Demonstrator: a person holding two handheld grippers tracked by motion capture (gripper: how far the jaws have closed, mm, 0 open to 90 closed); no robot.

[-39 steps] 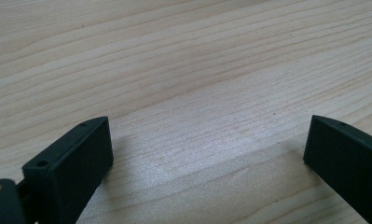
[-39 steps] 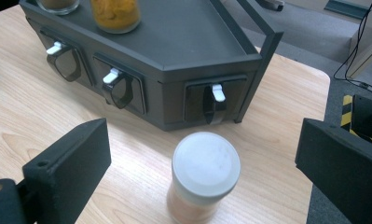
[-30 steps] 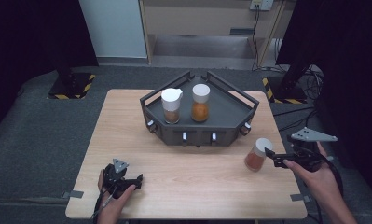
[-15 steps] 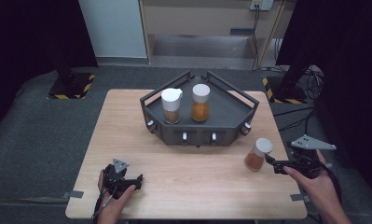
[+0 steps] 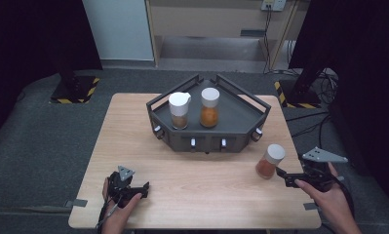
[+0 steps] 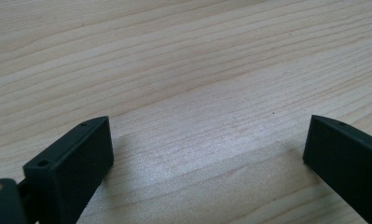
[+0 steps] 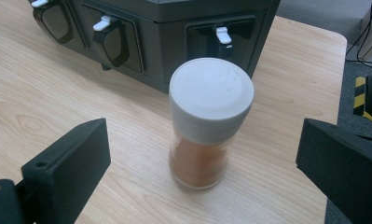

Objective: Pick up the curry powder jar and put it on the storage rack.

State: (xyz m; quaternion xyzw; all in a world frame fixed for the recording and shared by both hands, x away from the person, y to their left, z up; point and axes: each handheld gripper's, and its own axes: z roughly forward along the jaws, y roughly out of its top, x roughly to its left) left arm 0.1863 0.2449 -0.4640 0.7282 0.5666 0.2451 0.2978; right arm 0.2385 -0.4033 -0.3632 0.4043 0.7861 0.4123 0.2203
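Note:
A clear spice jar (image 5: 270, 161) with a white lid and orange powder stands upright on the wooden table (image 5: 128, 131), right of the black rack (image 5: 241, 117). In the right gripper view the jar (image 7: 210, 121) stands just ahead of my right gripper (image 7: 202, 140), whose jaws are spread wide and touch nothing. From above, the right gripper (image 5: 282, 176) sits at the jar's near right. Two more white-lidded jars (image 5: 179, 111) (image 5: 209, 107) stand inside the rack. My left gripper (image 5: 133, 187) rests open near the table's front left, over bare wood (image 6: 207, 140).
The rack's front wall (image 7: 174, 28) carries several small latches with white tabs and stands right behind the jar. The table's right edge (image 5: 299, 161) lies close to my right hand. Dark floor and cables surround the table.
My right gripper has drawn back toward the near edge, away from the jar, which stays in place. The left gripper has not moved.

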